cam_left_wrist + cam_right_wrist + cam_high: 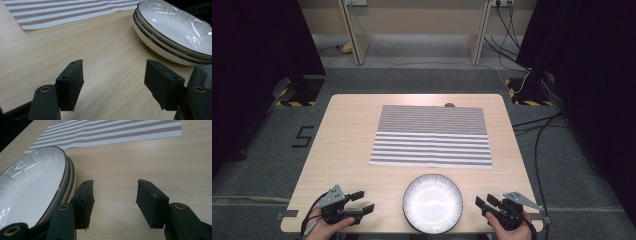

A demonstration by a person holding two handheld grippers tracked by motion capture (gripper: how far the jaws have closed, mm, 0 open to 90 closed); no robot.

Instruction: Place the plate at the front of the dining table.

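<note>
On the tabletop (347,145), the left tool (363,202), jaws apart and empty, lies left of the stacked plates (433,203) at the near edge below the striped mat (432,136), while the right tool (485,205), likewise apart, sits about as near on their right.

From my seat, the stacked plates (172,32) run off the right edge in the left gripper view and off the left edge in the right gripper view. The striped placemat (112,131) is cropped at the top (both gripper views). I can't count the plates (432,203) from the high view.
</note>
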